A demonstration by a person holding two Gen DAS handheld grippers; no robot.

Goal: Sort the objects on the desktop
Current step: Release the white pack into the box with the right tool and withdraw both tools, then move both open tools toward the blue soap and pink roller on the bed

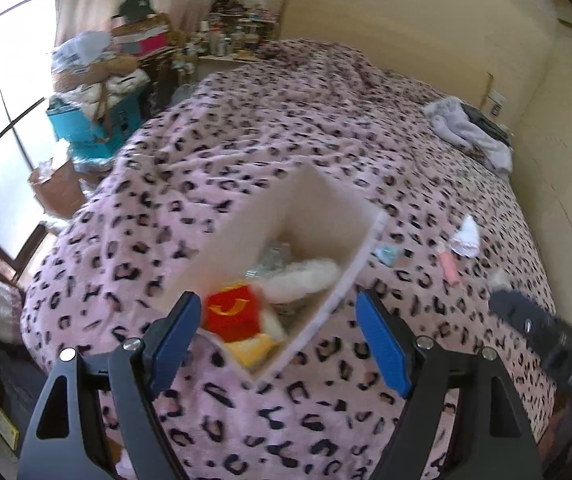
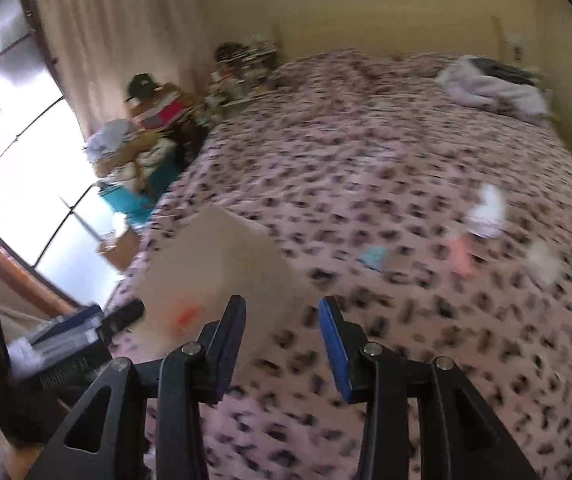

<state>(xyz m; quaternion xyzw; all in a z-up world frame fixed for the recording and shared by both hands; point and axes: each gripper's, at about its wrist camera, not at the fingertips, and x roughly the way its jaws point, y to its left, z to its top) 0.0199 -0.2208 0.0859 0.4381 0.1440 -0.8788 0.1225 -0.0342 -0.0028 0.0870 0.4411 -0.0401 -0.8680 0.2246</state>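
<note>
A white open box (image 1: 318, 208) sits on a bed with a pink leopard-print blanket (image 1: 246, 128). Inside it lie a red and yellow fries-carton toy (image 1: 232, 314) and a white fluffy item (image 1: 306, 278). My left gripper (image 1: 278, 324) hangs open just above the box's near corner, empty. Right of the box lie a small teal item (image 1: 387, 254), a pink tube (image 1: 449, 266) and a white cloth piece (image 1: 467, 236). In the blurred right wrist view the box (image 2: 222, 268) is ahead-left of my open, empty right gripper (image 2: 282, 328); the teal item (image 2: 374, 258), pink tube (image 2: 461, 256) and white piece (image 2: 486, 212) lie ahead-right.
A crumpled pale garment (image 1: 470, 128) lies at the bed's far right by the wall. Piled boxes, a turquoise bin (image 1: 86, 128) and a cluttered shelf (image 1: 238, 32) stand left of the bed near a bright window. The other gripper's dark body (image 1: 546, 344) shows at right.
</note>
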